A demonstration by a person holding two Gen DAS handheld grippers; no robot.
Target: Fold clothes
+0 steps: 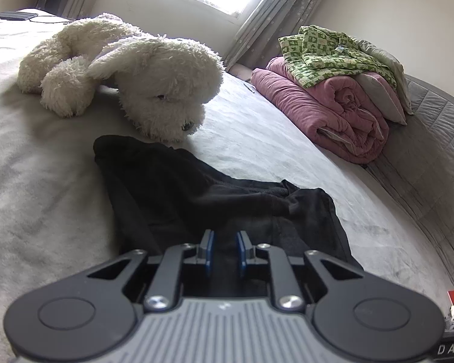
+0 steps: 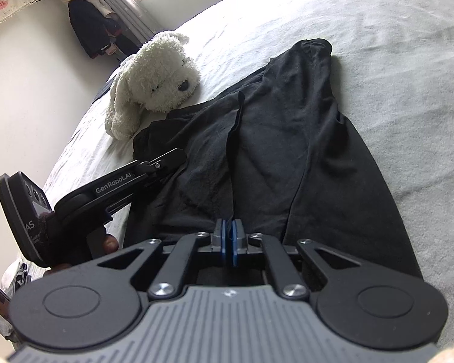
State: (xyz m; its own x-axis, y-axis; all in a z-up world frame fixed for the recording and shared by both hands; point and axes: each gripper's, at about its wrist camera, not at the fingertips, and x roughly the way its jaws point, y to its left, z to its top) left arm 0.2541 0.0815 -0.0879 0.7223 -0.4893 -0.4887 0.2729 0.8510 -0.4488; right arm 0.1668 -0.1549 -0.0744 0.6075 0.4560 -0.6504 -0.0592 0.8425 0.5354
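A black garment (image 2: 275, 139) lies spread on the pale bed sheet (image 2: 393, 45), its long legs running away from me. My right gripper (image 2: 228, 237) sits at the garment's near edge. Its blue pads are pressed almost together, and a crease in the cloth runs straight to them. In the left wrist view the same black garment (image 1: 196, 187) lies bunched in folds. My left gripper (image 1: 225, 249) hovers low over its near part, blue pads apart with dark cloth showing in the gap. The left gripper (image 2: 169, 160) also shows from the side at the garment's left edge, held by a hand (image 2: 109, 243).
A white plush dog (image 1: 142, 84) lies on the bed just beyond the garment's far end. A rolled pink quilt (image 1: 333, 112) with a green patterned garment (image 1: 333, 57) and pillows on top sits by the wall. A window with curtains (image 1: 257, 15) is behind.
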